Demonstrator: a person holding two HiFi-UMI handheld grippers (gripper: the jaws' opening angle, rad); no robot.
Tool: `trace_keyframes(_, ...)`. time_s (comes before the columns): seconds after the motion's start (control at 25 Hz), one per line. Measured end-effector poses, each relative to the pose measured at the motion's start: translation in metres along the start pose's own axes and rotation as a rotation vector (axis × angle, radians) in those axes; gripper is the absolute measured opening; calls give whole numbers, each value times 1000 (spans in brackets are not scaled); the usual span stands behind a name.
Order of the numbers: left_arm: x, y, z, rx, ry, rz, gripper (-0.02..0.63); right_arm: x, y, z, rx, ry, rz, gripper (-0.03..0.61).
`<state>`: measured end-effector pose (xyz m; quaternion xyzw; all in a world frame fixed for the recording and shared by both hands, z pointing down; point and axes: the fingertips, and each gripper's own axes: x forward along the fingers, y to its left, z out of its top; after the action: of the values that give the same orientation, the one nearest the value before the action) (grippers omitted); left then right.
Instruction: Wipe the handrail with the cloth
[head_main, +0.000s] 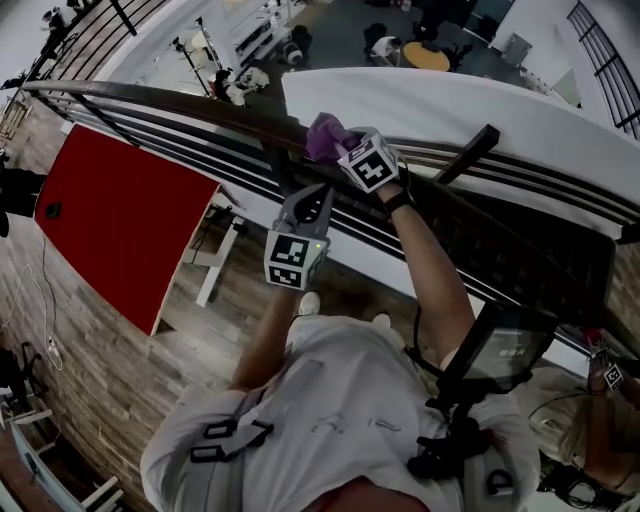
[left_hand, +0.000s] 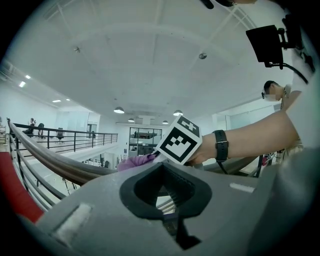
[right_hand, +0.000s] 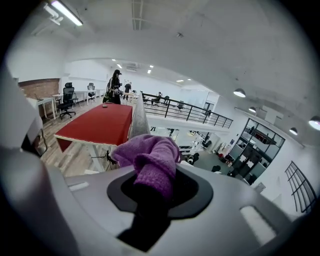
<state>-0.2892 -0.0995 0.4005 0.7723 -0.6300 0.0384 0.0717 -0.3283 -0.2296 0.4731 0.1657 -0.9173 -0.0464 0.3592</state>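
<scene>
Right tongs are gripping the cloth atop the handrail.
Left tongs are hovering closed, holding nothing, at the cloth's 6 o'clock, near it but apart.

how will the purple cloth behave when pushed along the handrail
Probably floppy: the cloth bunches and folds where the right gripper pinches it. Its fuzzy knit looks light and grippy, so it likely drags and moulds over the handrail.
</scene>
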Motion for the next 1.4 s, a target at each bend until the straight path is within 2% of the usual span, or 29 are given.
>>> trace_keyframes(0.2,7,-18,0,-7,10,-18,2,-13,-5,-5,-7,-8,-13,98)
trace_keyframes(0.68,14,-28,2,0,8,-10,0,-29,-13,-31,13,1,-2,98)
trace_keyframes(1.4,45,-102,8,72,30,-202,1,-79,-33,-73,44,19,-97,98)
